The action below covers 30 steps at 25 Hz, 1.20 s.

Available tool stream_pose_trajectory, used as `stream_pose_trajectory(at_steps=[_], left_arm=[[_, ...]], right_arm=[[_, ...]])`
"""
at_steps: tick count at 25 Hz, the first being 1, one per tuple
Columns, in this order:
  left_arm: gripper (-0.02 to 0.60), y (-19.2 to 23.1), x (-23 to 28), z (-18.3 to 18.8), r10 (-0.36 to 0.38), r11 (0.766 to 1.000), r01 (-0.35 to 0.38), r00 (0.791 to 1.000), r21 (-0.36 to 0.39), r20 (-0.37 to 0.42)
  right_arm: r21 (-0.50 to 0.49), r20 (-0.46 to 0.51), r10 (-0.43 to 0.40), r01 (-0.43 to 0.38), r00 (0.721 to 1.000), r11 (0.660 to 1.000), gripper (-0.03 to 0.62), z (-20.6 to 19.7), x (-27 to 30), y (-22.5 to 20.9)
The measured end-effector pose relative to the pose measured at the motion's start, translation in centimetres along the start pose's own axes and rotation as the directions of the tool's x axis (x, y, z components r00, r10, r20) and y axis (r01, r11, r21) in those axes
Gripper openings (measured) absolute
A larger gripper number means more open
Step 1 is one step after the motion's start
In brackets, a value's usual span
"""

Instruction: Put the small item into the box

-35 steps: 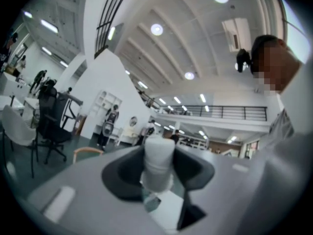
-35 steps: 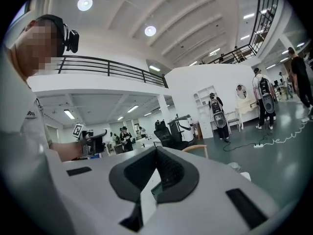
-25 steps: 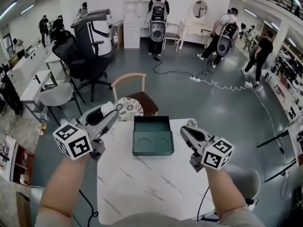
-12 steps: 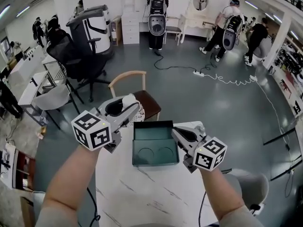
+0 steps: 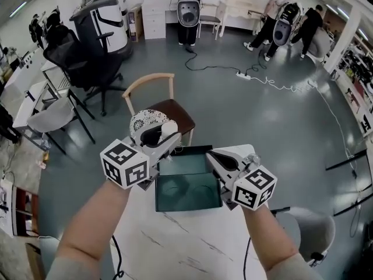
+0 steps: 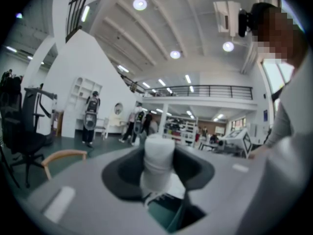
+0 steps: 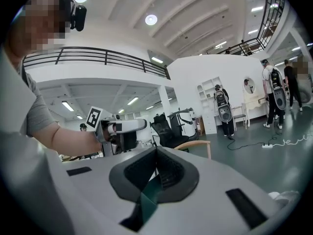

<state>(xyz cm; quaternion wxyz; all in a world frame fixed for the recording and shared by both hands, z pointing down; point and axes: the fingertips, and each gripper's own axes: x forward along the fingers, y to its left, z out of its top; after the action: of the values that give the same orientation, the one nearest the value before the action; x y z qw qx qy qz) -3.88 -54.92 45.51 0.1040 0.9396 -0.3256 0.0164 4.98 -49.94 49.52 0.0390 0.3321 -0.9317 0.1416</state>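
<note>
A dark green box (image 5: 187, 194) lies open on the white marble table (image 5: 186, 241), with two round recesses in its floor and its lid (image 5: 182, 161) raised at the far side. My left gripper (image 5: 167, 135) is shut on a small white cylindrical item (image 5: 169, 126) and hovers by the box's far left corner. In the left gripper view the item (image 6: 157, 160) stands upright between the dark pads, above a strip of green. My right gripper (image 5: 211, 154) sits at the box's far right corner, its jaws together with nothing in them (image 7: 156, 150).
A wooden chair (image 5: 170, 111) with a patterned cushion (image 5: 141, 120) stands just beyond the table. Black office chairs (image 5: 76, 63) are at the back left. A cable and power strip (image 5: 245, 76) lie on the floor. People stand far behind.
Both grippers have come down and inward to the two far corners of the box. The left one carried the white item with it. Neither gripper's jaws changed.
</note>
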Motion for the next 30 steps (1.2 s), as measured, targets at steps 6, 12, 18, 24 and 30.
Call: stream_pose_trajectory(at_steps=[6, 12, 18, 24, 30], left_arm=[[0.176, 1.3, 2.3, -4.9, -0.029, 1.000, 0.028, 0.998, -0.010, -0.058], [0.176, 2.6, 3.4, -9.1, -0.052, 0.998, 0.054, 0.991, 0.017, -0.126], [0.176, 2.6, 4.4, -12.8, -0.069, 0.986, 0.101, 0.970, 0.130, -0.232], [0.178, 2.8, 5.0, -16.0, -0.067, 0.957, 0.163, 0.927, 0.238, -0.369], [0.178, 2.3, 4.7, -19.4, -0.059, 0.902, 0.272, 0.847, 0.334, -0.529]], right_arm=[[0.024, -0.006, 0.000, 0.001, 1.000, 1.000, 0.008, -1.9, 1.3, -1.5], [0.036, -0.008, 0.007, -0.006, 1.000, 0.999, 0.008, -2.8, 2.5, -1.9], [0.030, -0.012, 0.000, 0.000, 1.000, 1.000, 0.008, -3.2, 3.0, -2.6], [0.019, -0.025, 0.002, -0.002, 1.000, 1.000, 0.008, -3.4, 3.1, -2.4], [0.026, -0.033, -0.001, 0.002, 0.999, 1.000, 0.008, -3.7, 3.2, -2.5]])
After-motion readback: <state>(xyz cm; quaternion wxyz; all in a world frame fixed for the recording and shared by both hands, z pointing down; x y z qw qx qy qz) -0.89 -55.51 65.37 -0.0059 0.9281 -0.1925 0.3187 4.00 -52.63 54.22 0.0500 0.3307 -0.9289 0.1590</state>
